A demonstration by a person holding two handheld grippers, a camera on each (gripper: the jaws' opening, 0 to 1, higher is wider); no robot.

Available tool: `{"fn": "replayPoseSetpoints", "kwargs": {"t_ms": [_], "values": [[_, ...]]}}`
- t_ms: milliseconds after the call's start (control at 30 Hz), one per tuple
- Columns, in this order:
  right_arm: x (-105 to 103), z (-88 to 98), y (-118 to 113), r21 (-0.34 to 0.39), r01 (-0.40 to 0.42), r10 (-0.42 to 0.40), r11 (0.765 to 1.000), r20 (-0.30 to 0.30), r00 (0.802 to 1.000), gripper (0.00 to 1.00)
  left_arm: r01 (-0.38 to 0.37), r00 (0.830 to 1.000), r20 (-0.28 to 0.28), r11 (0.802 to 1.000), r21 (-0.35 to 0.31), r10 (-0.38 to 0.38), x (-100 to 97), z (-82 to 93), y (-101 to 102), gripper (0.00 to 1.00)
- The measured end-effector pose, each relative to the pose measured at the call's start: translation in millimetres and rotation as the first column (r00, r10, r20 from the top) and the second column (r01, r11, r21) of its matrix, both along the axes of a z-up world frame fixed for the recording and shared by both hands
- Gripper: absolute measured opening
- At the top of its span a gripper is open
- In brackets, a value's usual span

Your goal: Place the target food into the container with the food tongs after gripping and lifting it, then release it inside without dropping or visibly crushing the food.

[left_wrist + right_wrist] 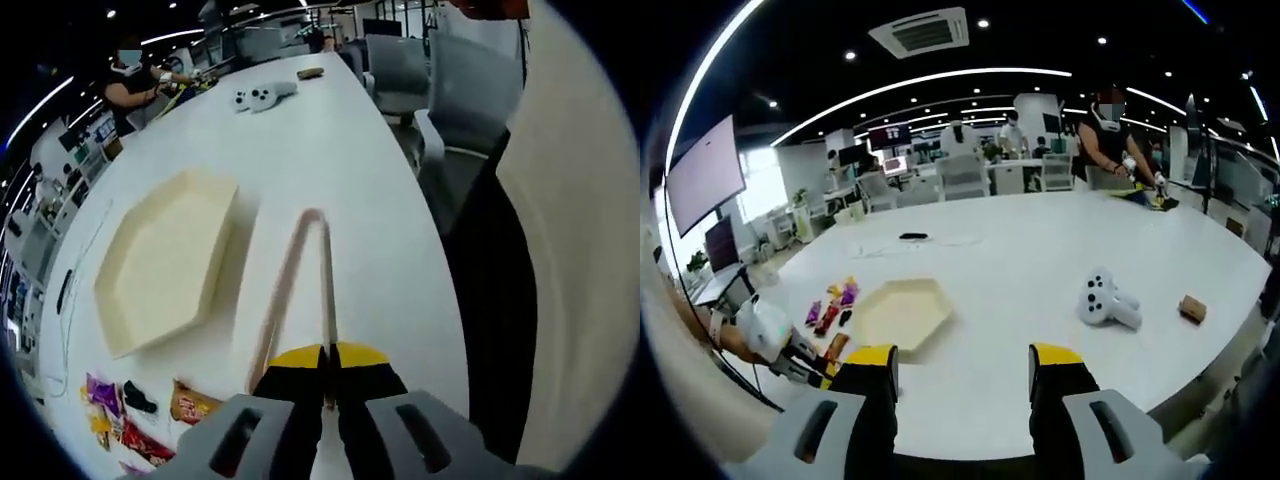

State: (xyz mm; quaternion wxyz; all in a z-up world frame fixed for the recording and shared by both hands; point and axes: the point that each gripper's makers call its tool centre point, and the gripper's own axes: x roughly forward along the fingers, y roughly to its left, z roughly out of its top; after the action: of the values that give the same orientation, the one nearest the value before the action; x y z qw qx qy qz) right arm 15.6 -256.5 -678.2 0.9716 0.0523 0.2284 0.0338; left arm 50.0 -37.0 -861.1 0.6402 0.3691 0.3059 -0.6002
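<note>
- Pink food tongs [300, 285], arms pressed together at the tip and pinching nothing, jutted from the clamped left gripper [328, 385] above the white table [390, 200].
- Wrapped snacks [150, 425] lay just beside the empty hexagonal tray [165, 260].
- The right gripper [962, 375] was spread wide, with a white controller [1105, 300] beyond.

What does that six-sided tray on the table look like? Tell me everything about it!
The tray is pale cream, six-sided, with a flat bottom and low sloping walls. It looks like light wood or plastic, but I cannot tell which. It lies flat on the white table with nothing inside. A few bright snack packets lie near one end, apart from it. The tongs held in the left gripper stretch out beside it, not touching. In the right gripper view the tray lies just beyond that gripper.
</note>
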Motion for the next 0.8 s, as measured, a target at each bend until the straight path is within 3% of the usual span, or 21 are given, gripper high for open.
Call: {"fn": "replayPoseSetpoints", "kwargs": {"t_ms": [133, 200, 333, 800], "values": [[-1.5, 0.3, 1.2, 0.002, -0.006, 0.006, 1.000, 0.000, 1.000, 0.53, -0.005, 1.000, -0.003, 1.000, 0.006, 0.005, -0.2, -0.2, 0.2, 0.00], [-2.1, 2.0, 1.1, 0.001, -0.009, 0.009, 1.000, 0.003, 1.000, 0.53, 0.037, 0.997, 0.067, 0.999, 0.010, -0.037, 2.9, 7.3, -1.4, 0.00], [-2.6, 5.2, 1.1, 0.004, -0.015, 0.015, 1.000, 0.019, 1.000, 0.52, 0.013, 0.998, 0.066, 0.999, -0.031, -0.011, 5.3, 23.9, -1.6, 0.00], [2.6, 7.2, 15.9, -0.009, -0.092, 0.093, 0.996, 0.028, 0.995, 0.52, -0.003, 0.997, 0.074, 0.999, -0.050, 0.007, -0.8, 37.5, 1.5, 0.00]]}}
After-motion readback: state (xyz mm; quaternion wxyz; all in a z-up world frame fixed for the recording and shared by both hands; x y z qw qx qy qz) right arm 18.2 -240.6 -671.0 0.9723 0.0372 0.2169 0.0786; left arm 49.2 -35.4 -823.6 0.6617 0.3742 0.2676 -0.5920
